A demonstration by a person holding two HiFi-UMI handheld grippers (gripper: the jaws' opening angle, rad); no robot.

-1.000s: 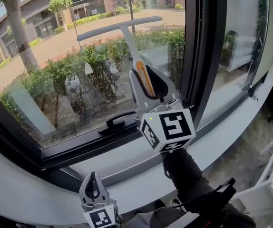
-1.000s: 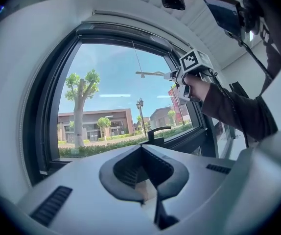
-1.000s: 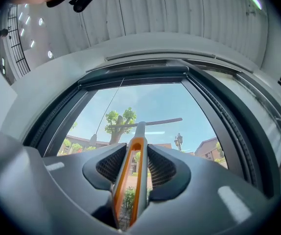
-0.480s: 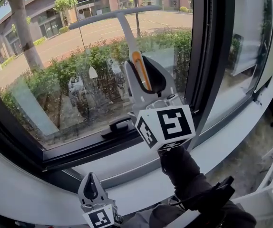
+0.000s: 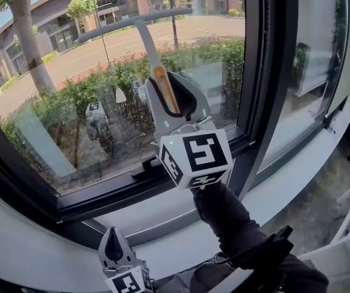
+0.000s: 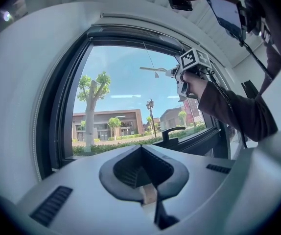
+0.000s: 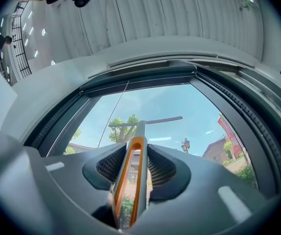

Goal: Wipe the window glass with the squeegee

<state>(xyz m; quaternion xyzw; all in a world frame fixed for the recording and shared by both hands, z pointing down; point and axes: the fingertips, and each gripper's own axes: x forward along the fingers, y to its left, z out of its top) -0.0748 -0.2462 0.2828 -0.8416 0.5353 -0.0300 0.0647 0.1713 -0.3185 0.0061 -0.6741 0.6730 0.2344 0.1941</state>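
**Right claw** (image 5: 166, 83): pinched on the handle of the grey T-shaped squeegee (image 5: 146, 41). In the right gripper view the claw (image 7: 136, 149) has one ribbed dark pad on each side of the handle.

**Squeegee:**
- The handle is a slim elongated loop with an orange rim and an open slot down its middle.
- The handle narrows into a thin grey neck.
- The neck carries a long, narrow grey crossbar blade, so the tool forms a T (image 7: 130, 180).
- The blade lies across the upper part of the clear window glass (image 5: 59, 108), with its left end lower than its right.
- Contact between blade and pane cannot be confirmed.

**Left claw** (image 5: 113, 233): low, in front of the pale window sill (image 5: 163, 206) and well apart from the squeegee. Its tips are pressed together on nothing (image 6: 140, 151).

**Black window latch** (image 5: 149, 165): on the dark lower frame, below the right claw.
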